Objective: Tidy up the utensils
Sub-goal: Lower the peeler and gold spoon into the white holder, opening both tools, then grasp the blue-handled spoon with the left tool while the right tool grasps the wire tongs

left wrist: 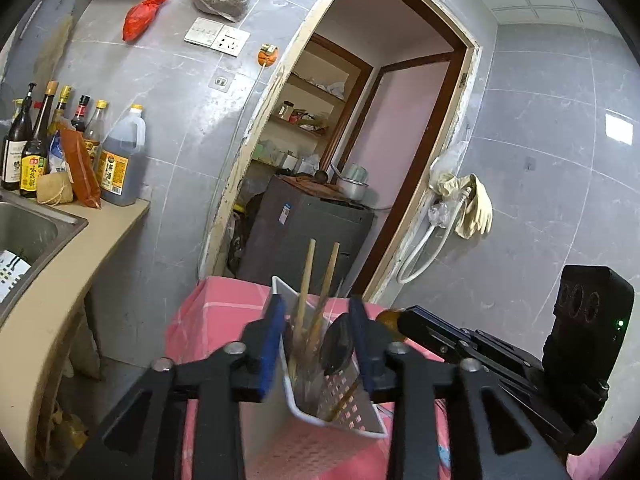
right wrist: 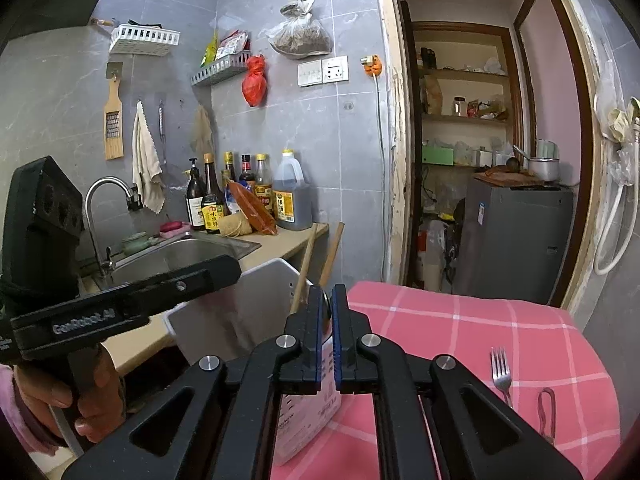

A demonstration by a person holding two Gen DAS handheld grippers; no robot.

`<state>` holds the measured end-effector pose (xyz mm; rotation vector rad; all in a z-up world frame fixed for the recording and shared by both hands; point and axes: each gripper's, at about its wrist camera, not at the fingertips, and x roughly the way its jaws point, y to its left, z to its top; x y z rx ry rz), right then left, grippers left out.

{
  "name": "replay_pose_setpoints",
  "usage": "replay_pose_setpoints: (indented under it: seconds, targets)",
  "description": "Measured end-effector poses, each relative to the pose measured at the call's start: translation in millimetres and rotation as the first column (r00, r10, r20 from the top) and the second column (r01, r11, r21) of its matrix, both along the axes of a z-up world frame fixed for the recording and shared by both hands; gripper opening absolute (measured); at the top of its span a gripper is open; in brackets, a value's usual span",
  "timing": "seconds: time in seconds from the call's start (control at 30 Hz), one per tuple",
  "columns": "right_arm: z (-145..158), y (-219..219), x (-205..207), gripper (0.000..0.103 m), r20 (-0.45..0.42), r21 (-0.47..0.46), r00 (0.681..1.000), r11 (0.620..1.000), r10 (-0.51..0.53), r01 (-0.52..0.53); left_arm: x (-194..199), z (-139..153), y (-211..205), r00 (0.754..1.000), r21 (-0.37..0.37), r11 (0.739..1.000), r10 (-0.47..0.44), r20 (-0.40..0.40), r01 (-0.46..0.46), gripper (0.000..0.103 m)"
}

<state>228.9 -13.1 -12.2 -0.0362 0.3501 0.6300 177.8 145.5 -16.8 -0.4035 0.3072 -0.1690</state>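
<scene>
Even daylight, tile glare, fisheye-warped edges, blurred foreground.

On the black body of the left gripper (right wrist: 224, 276), which I see at the near left from the right wrist camera, raised letters read "GenRobot.AI". On the far counter, a dark glass bottle with a yellow label (right wrist: 212, 204) carries Chinese characters, as does the large clear plastic jug of brown liquid with an orange label (right wrist: 291, 194); both are too small for me to read surely.
</scene>
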Motion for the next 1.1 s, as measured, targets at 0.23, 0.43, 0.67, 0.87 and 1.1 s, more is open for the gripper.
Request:
replay_pose_setpoints:
  seconds: [0.23,0.43,0.67,0.87,1.1]
  targets:
    - [21,-22,-10,0.015,0.014,0.034,0.998,0.998,-0.062,0.061,-14,21,-5,1.000,0.007,1.000,0.013,-0.009,-0.013,0.050]
    - [47,-69,-20,0.051,0.044,0.101,0.985,0.982,-0.165,0.160,-26,50,-31,0.996,0.068,0.994,0.091,-0.013,-0.090,0.085]
    - [68,-143,-34,0.101,0.087,0.145,0.954,0.951,-0.286,0.272,-35,71,-84,0.987,0.143,0.976,0.163,0.002,-0.162,0.103]
    - [73,-194,-38,0.102,0.106,0.129,0.935,0.937,-0.340,0.326,-33,62,-137,0.984,0.185,0.967,0.180,-0.009,-0.175,0.103]
    - [57,-243,-30,0.102,0.063,0.108,0.918,0.917,-0.391,0.383,-26,39,-186,0.987,0.204,0.968,0.157,-0.035,-0.146,0.103]
